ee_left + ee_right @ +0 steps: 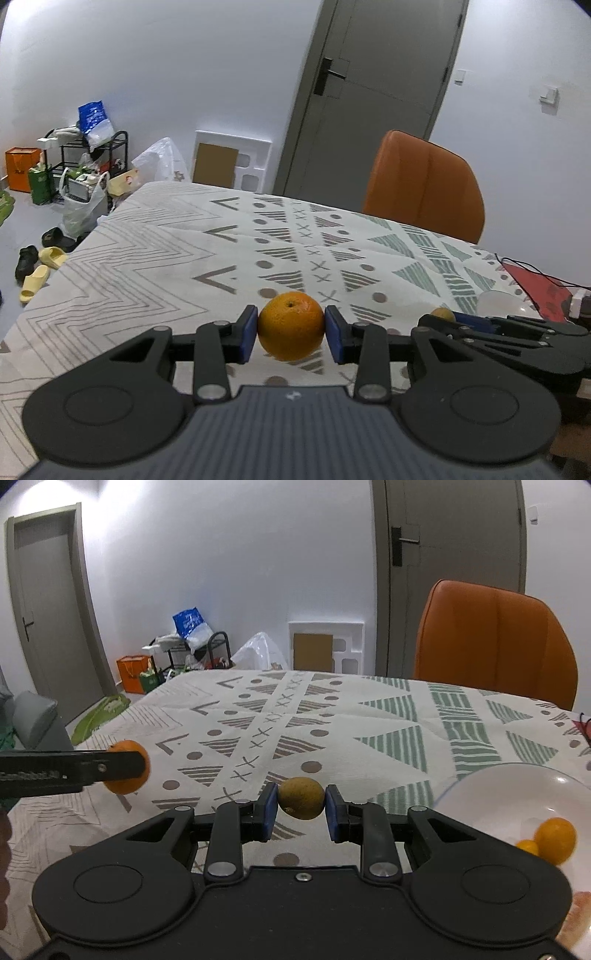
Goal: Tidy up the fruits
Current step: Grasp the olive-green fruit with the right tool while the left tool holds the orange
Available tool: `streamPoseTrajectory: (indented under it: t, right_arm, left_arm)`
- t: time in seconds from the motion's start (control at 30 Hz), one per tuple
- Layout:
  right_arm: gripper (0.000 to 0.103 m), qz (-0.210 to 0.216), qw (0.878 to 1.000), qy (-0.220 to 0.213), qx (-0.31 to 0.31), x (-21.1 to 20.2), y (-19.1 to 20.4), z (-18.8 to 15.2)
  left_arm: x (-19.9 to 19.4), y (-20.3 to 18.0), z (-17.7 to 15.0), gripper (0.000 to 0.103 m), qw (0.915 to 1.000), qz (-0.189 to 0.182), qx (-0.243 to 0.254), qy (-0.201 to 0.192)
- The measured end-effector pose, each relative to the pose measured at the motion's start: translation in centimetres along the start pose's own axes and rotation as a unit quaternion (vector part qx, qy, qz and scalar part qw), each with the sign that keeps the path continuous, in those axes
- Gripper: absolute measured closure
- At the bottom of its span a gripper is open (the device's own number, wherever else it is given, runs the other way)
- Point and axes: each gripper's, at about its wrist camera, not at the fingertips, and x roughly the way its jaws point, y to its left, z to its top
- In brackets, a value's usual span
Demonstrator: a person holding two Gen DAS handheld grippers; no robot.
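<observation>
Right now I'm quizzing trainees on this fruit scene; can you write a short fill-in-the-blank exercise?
1. The left gripper is shut on a round ____ fruit.
2. The right gripper holds a small yellow-brown oval fruit, with the white bowl on its ____ side.
3. The bowl holds ____ small orange fruits.

Missing: orange; right; two

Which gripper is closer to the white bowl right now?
Right. The right gripper, holding a brownish fruit, is just left of the white bowl; the left gripper sits farther left.
</observation>
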Motion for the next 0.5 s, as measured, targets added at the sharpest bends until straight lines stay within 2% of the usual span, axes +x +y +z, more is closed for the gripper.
streamPoseTrajectory:
  t: [0.5]
  right_arm:
    - [0.078, -0.025, 0.999, -0.032, 0.016, -4.6, -3.0, -1.4]
  left_arm:
    - [-0.5, -4.8, -0.7, 0.065, 0.9989, -0.037, 0.029, -0.001]
